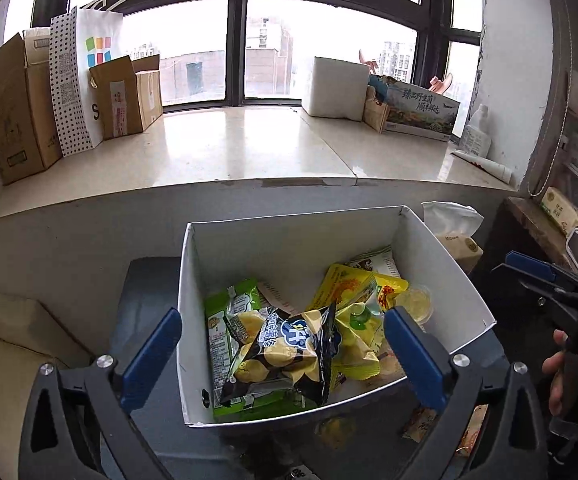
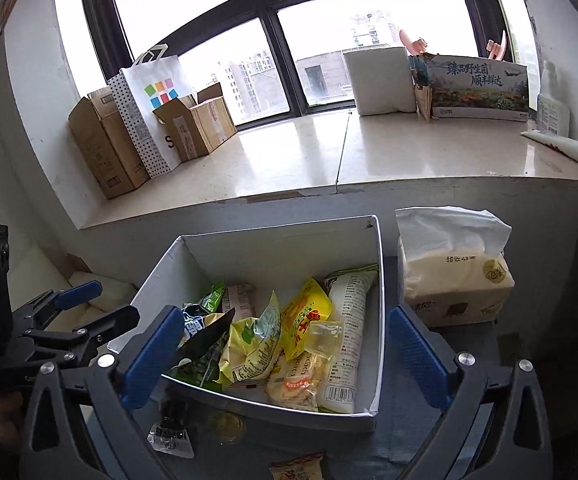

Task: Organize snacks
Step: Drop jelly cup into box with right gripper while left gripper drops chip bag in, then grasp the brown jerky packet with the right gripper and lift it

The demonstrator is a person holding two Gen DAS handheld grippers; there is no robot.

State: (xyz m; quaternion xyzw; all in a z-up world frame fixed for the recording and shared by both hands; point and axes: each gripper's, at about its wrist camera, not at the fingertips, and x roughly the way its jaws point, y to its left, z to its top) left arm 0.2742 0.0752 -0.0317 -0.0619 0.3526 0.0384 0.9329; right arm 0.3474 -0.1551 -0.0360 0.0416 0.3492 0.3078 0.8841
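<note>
A white box point(image 1: 441, 264) stands on a dark grey table point(image 1: 145, 292), just below the window ledge point(image 1: 249, 148), and holds a loose heap of snacks. On top, toward the box's near left corner, lies a black chip bag point(image 1: 285, 356), overlapping a green packet point(image 1: 225, 328) that rests against the left wall. To the right are a yellow bag point(image 1: 345, 284) and a small clear jelly cup point(image 1: 415, 300) near the right wall; the right wrist view also shows a long white packet point(image 2: 349, 320) lying along that wall and a pale cracker pack point(image 2: 293, 384) at the near edge. Outside the box, on the table by its near side, lie a second jelly cup point(image 2: 225, 426), a small clear-and-black packet point(image 2: 171, 436) and an orange-printed packet point(image 2: 297, 470). A tissue pack point(image 2: 453, 276) stands just beside the box's right wall. The left gripper point(image 1: 285, 356) hangs over the near left part of the box, jaws spread wide with the chip bag between them but not gripped. The right gripper point(image 2: 285, 356) is likewise wide apart and holds nothing, above the box's near edge. On the ledge stand cardboard boxes point(image 1: 17, 112) and a paper bag point(image 1: 89, 80).
</note>
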